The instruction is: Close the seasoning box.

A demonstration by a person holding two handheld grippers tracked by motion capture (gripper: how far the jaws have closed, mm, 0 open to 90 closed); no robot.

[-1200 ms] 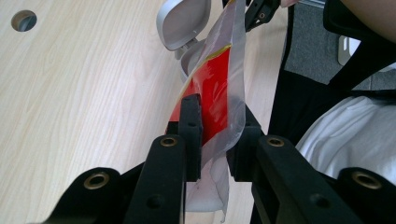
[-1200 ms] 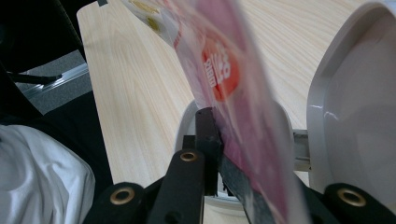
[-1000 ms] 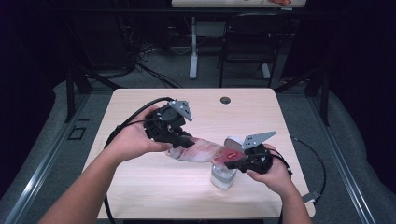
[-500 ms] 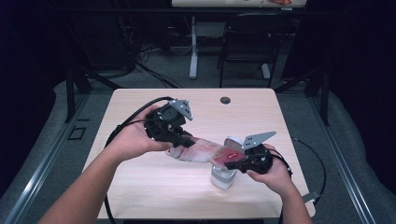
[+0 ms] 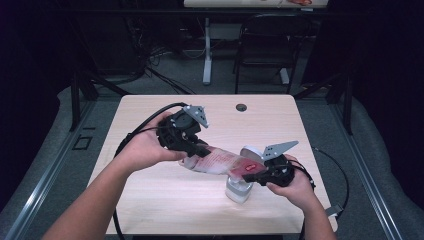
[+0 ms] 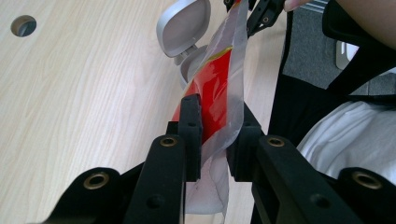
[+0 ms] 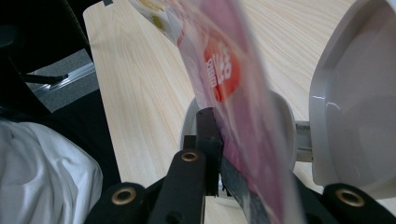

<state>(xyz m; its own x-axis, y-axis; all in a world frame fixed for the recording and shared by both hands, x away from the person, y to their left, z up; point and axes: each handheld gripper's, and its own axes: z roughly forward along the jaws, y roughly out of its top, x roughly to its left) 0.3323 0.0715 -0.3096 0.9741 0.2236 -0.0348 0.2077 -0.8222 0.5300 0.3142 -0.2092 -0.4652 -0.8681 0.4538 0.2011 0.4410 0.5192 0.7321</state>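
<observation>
Packet (image 5: 215, 161) stretched between both tools over open bin (image 5: 239, 189).
Left tool (image 5: 196, 149) and right tool (image 5: 256, 175) each clamp an end; next: feed packet into bin mouth.

No word or brand is reading clearly anywhere. In the right gripper view, the plastic packet (image 7: 233, 93) is showing a red round patch just above that gripper's jaws, and white characters are sitting sideways on it, too blurred to make out. No other marking is showing legibly.
</observation>
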